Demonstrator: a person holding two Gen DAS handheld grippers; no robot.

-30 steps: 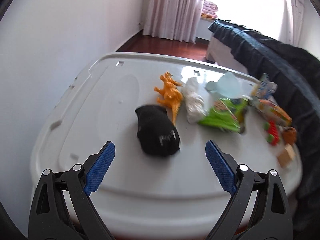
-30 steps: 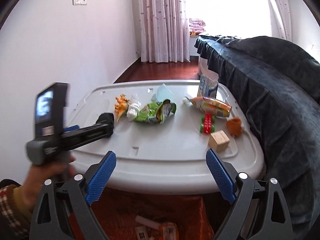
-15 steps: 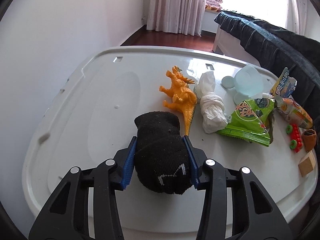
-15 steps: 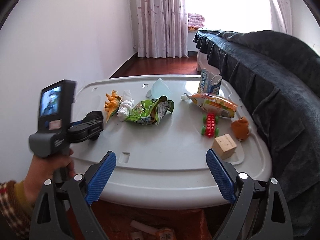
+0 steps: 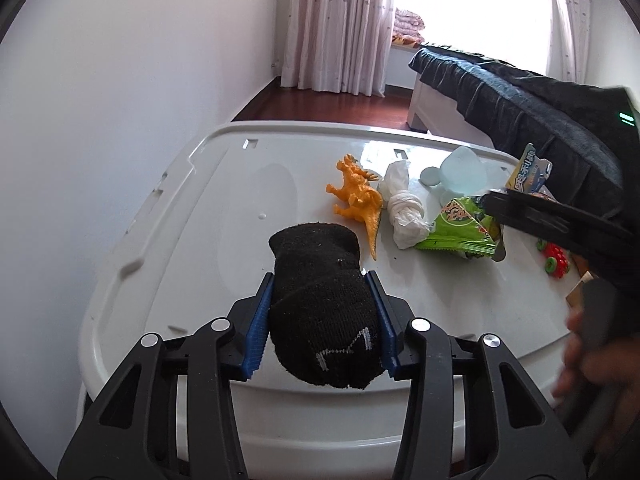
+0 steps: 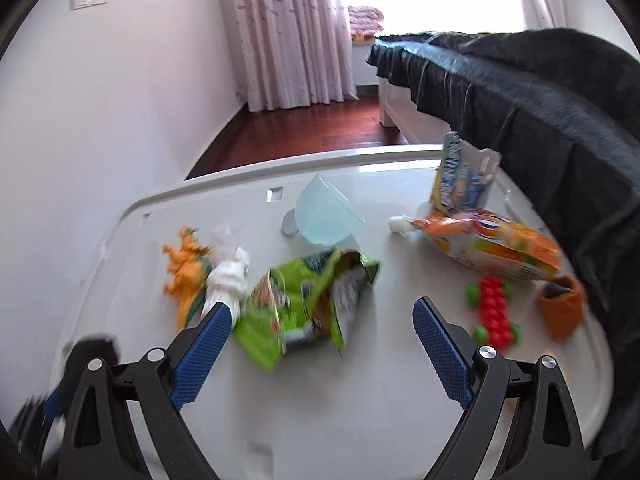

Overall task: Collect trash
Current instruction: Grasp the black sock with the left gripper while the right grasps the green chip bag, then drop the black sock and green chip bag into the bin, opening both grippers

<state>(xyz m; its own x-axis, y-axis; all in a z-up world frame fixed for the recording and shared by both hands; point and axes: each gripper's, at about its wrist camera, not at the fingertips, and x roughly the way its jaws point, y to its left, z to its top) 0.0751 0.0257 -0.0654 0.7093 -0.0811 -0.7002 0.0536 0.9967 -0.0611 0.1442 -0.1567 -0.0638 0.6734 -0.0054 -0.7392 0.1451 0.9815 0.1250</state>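
My left gripper is shut on a black sock near the front of the white bin lid. My right gripper is open and hovers just short of a crumpled green snack bag, which also shows in the left wrist view. A knotted white tissue wad lies between the bag and an orange toy dinosaur. An orange snack pouch and a blue-yellow packet lie at the far right. The right gripper's body shows in the left wrist view.
A pale blue plastic cup lies on its side at the back. A red and green toy and a small orange pot sit at the right. A dark bedspread borders the lid's right edge. White wall stands to the left.
My left gripper closed on the black sock and keeps hold of it. My right gripper moved forward over the lid toward the green snack bag, still open.
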